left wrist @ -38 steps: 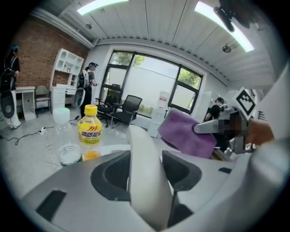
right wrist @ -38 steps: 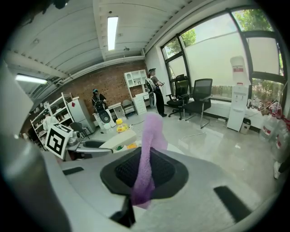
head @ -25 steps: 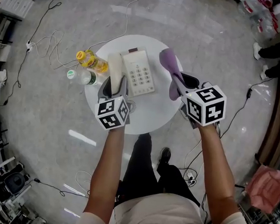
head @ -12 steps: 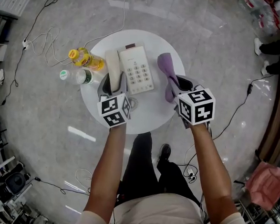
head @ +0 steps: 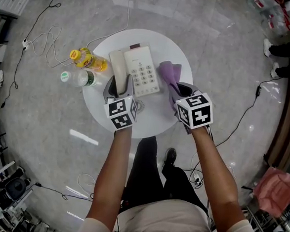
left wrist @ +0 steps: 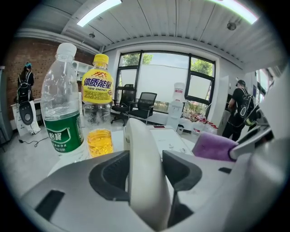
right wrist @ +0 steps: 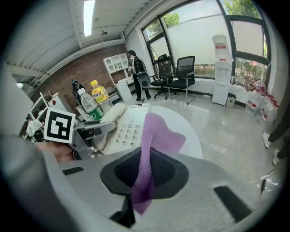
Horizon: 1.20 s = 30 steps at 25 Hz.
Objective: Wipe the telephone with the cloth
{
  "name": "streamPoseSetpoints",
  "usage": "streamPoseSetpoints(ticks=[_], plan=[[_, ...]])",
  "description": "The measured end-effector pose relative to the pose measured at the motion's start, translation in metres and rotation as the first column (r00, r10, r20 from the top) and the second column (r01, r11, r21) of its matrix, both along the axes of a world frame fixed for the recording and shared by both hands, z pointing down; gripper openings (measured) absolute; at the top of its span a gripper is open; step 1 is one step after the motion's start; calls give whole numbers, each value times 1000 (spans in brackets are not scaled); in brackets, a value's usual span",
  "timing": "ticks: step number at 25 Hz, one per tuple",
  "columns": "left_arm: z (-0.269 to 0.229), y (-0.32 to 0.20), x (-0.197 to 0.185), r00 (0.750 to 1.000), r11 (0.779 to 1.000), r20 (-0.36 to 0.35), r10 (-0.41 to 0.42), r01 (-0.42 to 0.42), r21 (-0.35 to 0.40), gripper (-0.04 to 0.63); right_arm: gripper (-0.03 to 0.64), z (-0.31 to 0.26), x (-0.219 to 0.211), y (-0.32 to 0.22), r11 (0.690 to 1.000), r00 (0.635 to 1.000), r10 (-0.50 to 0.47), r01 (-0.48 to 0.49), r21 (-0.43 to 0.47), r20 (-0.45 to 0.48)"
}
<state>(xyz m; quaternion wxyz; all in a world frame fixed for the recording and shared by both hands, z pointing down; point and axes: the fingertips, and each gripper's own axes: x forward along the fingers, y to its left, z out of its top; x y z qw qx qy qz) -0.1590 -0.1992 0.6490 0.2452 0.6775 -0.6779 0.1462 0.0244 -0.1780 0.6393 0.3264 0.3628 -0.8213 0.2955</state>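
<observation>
Round white tabletop (head: 154, 122) on a grey polished floor (head: 228, 54) with loose cables (head: 46, 36) trailing around it. Near its middle, the cream telephone (head: 143, 78), keypad (head: 146, 77) up, handset (head: 117, 69) lying along its left side. At the left rim, close beside the handset, two upright bottles: a green-labelled water bottle (head: 79, 77) and a yellow-capped bottle (head: 89, 60) of yellow drink. Left tool (head: 118, 89) narrowed onto the near end of the handset, pads against both flanks. Right tool (head: 178, 93) pinched almost closed on a purple cloth (head: 169, 72), loose end draped ahead just beside the telephone's right edge, contact with it unclear. By the look of it, the very start of the wipe. Lay the cloth's loose end flat across the keypad rather than dabbing with a bunched corner. Tilt the right tool low enough to put fabric, not jaw tips, on the plastic. Sweep in light, overlapping passes along the telephone's length. Press gently to avoid shoving the telephone leftward into the bottles. Use the left grip on the handset as an anchor against sliding.
</observation>
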Motion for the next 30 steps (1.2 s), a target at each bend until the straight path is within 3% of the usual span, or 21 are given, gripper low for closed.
streamPoseSetpoints(ticks=[5, 13, 22, 30], plan=[[2, 1, 1, 1000, 1000, -13, 25, -25, -11, 214, 37, 6, -9, 3, 999, 999, -35, 35, 4, -32], [6, 6, 6, 995, 997, -79, 55, -58, -42, 329, 41, 17, -23, 20, 996, 994, -90, 89, -19, -59], [3, 4, 26, 986, 999, -164, 25, -32, -35, 411, 41, 20, -19, 31, 995, 993, -97, 94, -38, -70], [-2, 21, 15, 990, 997, -132, 52, -60, -57, 413, 79, 13, -17, 36, 990, 985, -144, 142, -26, -95]])
